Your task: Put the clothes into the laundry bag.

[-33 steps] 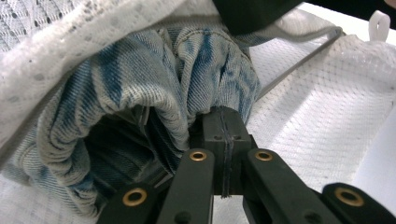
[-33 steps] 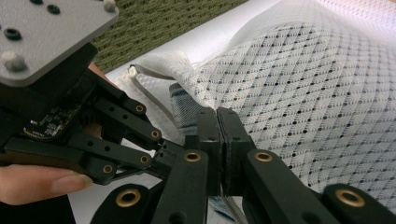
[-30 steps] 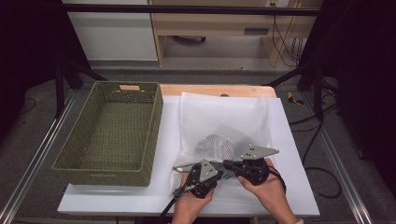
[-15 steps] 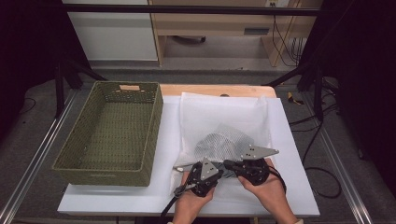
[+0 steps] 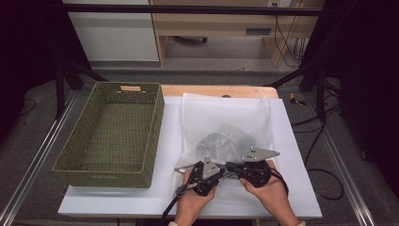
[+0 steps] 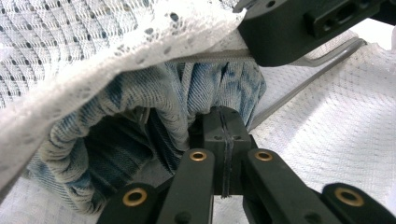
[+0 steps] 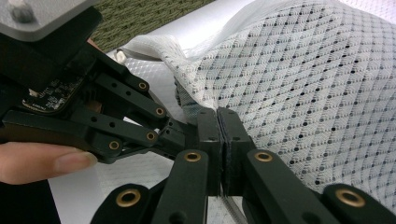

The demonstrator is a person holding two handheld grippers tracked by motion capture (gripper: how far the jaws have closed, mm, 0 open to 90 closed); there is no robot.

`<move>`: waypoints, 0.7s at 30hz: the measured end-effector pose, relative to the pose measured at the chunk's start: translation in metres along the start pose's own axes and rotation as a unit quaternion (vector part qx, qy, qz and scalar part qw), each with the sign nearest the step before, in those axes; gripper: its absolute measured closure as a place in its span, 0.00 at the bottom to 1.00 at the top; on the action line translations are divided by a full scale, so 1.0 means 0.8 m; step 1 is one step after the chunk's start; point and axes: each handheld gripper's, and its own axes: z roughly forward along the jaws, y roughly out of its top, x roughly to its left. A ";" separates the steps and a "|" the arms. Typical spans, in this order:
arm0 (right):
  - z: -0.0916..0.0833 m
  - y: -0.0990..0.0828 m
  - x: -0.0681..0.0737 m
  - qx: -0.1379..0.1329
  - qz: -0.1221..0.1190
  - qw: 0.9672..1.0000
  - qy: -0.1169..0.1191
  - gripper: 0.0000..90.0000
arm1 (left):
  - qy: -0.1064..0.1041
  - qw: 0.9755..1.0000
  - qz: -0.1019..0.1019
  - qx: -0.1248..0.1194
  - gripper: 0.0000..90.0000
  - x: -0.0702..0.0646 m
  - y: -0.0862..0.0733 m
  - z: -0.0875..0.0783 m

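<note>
High view: a white mesh laundry bag (image 5: 226,123) lies flat on the white table top (image 5: 291,188), just right of the green woven basket (image 5: 110,132). Taking the basket as landmark, the bag's long axis runs parallel to the basket's long sides, from the person's edge toward the far wooden edge of the table. The bag's near half bulges over a bundle inside it. The basket carries a small tan label (image 5: 130,88) on its far wall; no writing on it can be read. The left gripper (image 5: 212,173) and the right gripper (image 5: 231,168) meet at the bag's near end, right of the basket's near right corner, their tips close together and pointing at each other.

Left gripper view: the jaws are pressed together, pads meeting along one seam, with a fold of blue denim cloth (image 6: 154,121) gathered at and around their tips; whether cloth is actually pinched between the pads cannot be told. The denim sits in the mouth of the mesh bag (image 6: 70,42), whose lace-like edge is lifted over it. The other gripper's black body (image 6: 299,28) sits at the upper right, at the bag's zip line. No writing is visible.

Right gripper view: the jaws are closed tight, with the edge of the mesh bag (image 7: 299,79) at their tips. The left gripper's linkage (image 7: 116,121) and a thumb (image 7: 42,161) come in from the left, with the basket (image 7: 140,14) beyond. A small circuit board (image 7: 49,95) on that gripper bears print too small to read.
</note>
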 end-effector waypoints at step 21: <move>0.001 -0.004 -0.005 0.004 0.005 1.000 -0.006 0.99 | 0.009 1.000 -0.001 0.005 1.00 0.004 0.009 0.012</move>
